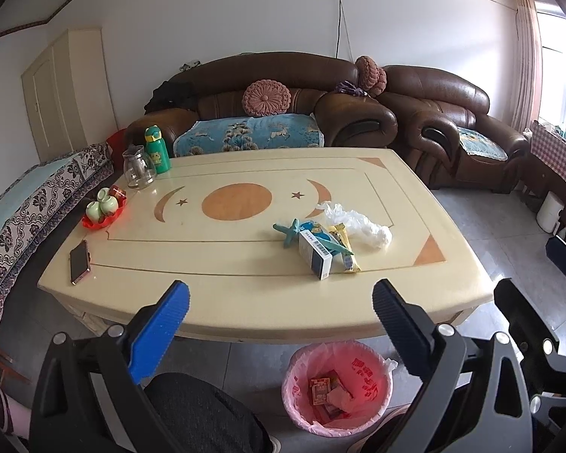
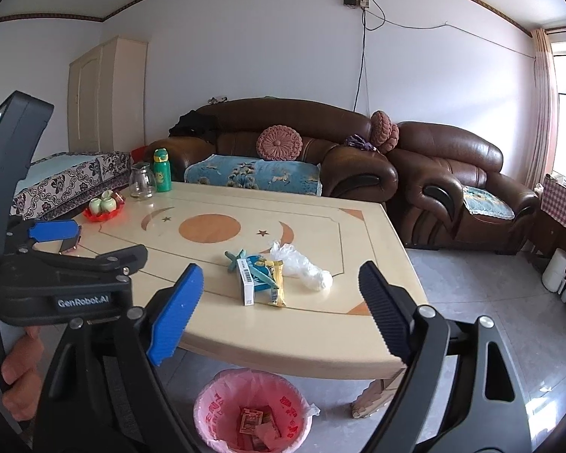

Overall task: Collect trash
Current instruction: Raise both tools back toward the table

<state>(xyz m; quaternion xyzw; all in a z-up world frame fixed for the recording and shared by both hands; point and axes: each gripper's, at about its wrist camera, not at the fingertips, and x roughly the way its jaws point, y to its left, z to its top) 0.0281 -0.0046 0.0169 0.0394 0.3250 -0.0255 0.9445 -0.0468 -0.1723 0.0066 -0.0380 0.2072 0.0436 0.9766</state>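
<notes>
Lying flat, the white box (image 1: 315, 255) points toward both empty, wide-open claws.

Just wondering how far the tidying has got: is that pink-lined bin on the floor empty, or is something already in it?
Not empty. The bin already holds a red printed packet and crumpled pink scraps at the bottom, well below the rim.

A white cardboard box (image 1: 315, 255) lies on the cream counter (image 1: 222, 264), touching a yellow snack wrapper (image 1: 345, 249), a teal plastic wrapper (image 1: 302, 232) and a crumpled clear plastic bag (image 1: 362, 226). On the floor beneath the counter's near edge, a pink-lined round bin (image 1: 337, 387) holds red packets (image 1: 322, 390).
</notes>
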